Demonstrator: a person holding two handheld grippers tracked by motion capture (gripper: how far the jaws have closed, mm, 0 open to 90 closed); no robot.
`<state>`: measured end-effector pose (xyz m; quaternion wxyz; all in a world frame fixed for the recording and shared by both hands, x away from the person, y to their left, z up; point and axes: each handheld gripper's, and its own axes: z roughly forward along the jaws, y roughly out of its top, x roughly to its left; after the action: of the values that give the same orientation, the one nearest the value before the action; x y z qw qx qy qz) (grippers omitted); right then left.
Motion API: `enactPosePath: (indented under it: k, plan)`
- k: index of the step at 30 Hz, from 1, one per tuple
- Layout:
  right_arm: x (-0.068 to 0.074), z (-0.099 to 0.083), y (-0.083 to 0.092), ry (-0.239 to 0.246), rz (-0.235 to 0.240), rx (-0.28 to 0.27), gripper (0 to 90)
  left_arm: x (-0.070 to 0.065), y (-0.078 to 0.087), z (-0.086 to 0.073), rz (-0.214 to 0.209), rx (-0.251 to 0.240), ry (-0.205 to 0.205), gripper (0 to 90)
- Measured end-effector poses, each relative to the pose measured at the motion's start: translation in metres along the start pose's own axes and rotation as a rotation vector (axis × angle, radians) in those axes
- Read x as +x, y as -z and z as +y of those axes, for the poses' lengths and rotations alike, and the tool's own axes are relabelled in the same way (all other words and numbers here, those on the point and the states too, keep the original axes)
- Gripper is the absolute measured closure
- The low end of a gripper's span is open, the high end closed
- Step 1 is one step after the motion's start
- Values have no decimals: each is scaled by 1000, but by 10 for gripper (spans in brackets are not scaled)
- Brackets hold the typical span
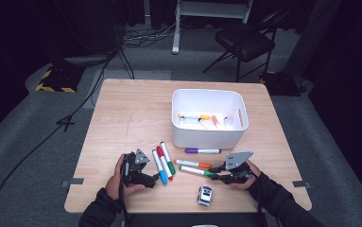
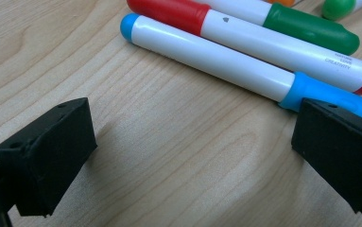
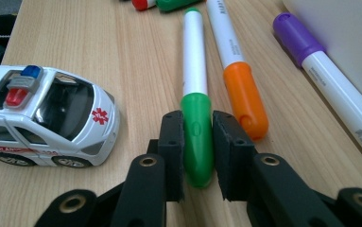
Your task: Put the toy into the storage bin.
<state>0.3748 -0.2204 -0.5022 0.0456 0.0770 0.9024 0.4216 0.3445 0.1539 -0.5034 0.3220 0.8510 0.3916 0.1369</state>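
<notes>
here, right tongs clenched on green-capped marker, left tongs released beside blue marker

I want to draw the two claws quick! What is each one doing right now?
Left gripper: jaws open, nothing between them, beside the blue marker.
Right gripper: jaws closed on the cap of the green marker.

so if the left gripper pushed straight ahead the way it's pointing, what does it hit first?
Probably the blue marker: it lies across the path just beyond the open left gripper, bare table between them. Its cap already sits by one jaw.
</notes>
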Motion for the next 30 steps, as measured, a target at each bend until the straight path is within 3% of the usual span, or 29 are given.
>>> enactPosePath:
  k: [2,8,20,30]
  plan:
    - [1,-1,1,-27,0,5,753,0,0,0,-2,3,3,6]
    - [-2,-3,9,-34,-2,-9,753,0,0,0,0,-1,1,6]
    - [-1,8,60,-12,-44,-163,754,0,0,0,0,0,-1,6]
    - [-4,17,92,12,-93,-235,754,0,0,0,0,-1,1,6]
